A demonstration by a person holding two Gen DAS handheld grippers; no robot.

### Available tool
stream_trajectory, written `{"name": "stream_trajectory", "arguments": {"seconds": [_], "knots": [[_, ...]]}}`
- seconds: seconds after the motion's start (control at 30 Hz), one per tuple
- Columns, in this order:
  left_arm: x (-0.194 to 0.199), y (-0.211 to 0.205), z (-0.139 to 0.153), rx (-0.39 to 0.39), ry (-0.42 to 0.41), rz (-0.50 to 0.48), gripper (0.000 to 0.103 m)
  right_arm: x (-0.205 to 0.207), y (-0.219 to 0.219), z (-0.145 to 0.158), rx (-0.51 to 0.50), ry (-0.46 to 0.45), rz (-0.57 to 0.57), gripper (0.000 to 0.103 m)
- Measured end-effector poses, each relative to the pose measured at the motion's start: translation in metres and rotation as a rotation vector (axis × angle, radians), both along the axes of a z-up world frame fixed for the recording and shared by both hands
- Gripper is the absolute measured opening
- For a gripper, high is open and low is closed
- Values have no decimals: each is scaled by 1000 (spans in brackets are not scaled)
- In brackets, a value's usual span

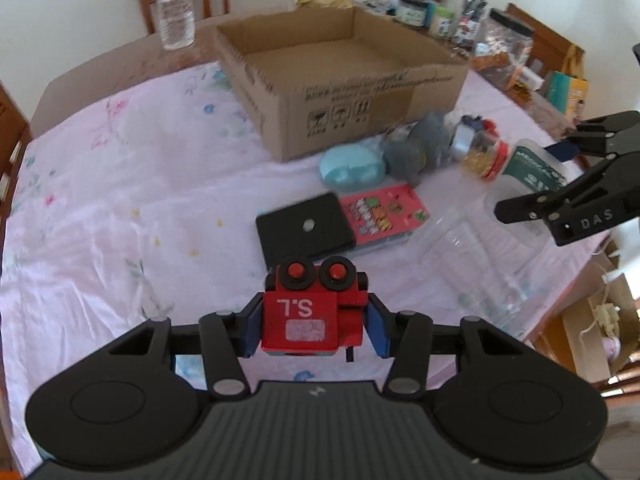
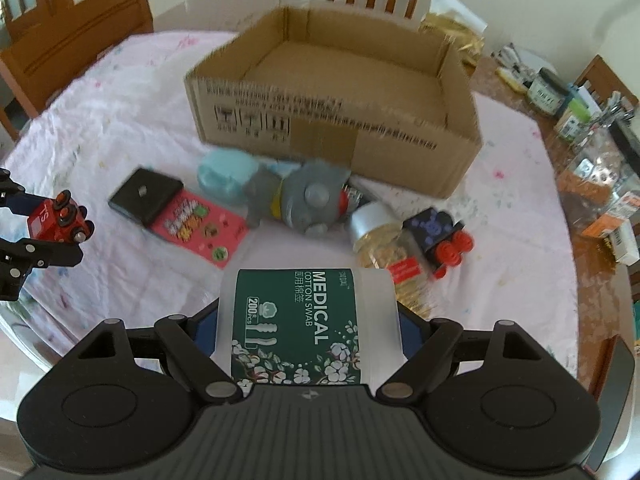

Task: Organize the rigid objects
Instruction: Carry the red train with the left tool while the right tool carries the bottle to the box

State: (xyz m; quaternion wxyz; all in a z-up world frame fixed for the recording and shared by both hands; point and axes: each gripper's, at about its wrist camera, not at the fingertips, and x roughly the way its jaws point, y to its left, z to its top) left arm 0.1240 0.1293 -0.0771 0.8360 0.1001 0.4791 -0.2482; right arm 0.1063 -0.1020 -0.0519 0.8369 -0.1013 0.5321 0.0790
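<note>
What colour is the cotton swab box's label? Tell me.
Dark green with white flowers, on the cotton swab box; right wrist view.

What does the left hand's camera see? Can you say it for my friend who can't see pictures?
The left gripper has its fingers shut on a red toy train, held above a pink flowered tablecloth. Beyond it are a black plate, a pink card and an open cardboard box, nothing visible inside. The right gripper holds a cotton swab box at the right edge.

A home dining room: wooden chairs (image 2: pixel 76 36) stand around a bench (image 1: pixel 120 184) with a flowery pink cloth
</note>
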Motion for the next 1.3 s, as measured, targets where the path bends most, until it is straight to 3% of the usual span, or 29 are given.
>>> {"name": "stream_trajectory", "arguments": {"seconds": [0.23, 0.63, 0.93, 1.3], "knots": [[26, -22, 35, -10, -50, -81, 50, 15, -6, 27, 26, -55, -2, 86], [110, -74, 73, -25, -185, 27, 50, 91, -40, 65, 68, -168, 129, 86], [190, -101, 65, 10, -209, 106, 50, 142, -61, 66, 92, -178, 161, 86], [264, -120, 34, 35, -155, 213, 54, 178, -69, 63, 92, -175, 187, 86]]}}
